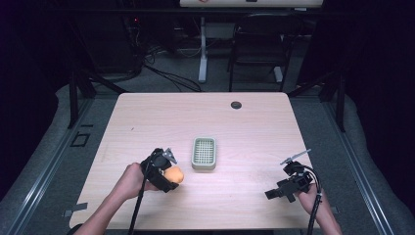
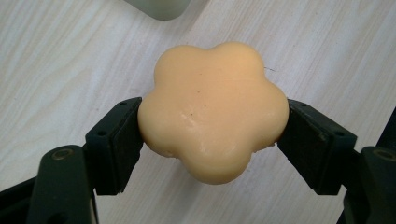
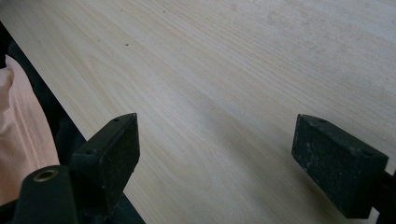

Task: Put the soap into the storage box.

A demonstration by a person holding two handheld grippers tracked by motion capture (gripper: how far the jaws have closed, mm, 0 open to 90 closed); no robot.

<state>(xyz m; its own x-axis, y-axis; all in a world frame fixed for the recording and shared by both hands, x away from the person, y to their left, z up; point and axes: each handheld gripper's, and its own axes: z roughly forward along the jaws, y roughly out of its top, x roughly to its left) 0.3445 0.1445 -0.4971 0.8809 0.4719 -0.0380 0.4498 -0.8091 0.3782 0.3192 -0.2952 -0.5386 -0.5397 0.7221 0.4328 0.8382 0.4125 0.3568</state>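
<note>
Both left gripper fingers clamp the flower-shaped soap; right gripper fingers spread wide.

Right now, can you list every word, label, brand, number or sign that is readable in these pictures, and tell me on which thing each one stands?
None can be read.
The flower-shaped soap in the left claw is plain, without stamp or brand.
The green soap dish, the wooden table and the right claw carry no lettering.
A white board at the far edge has a small reddish mark, too blurred to read.
</note>
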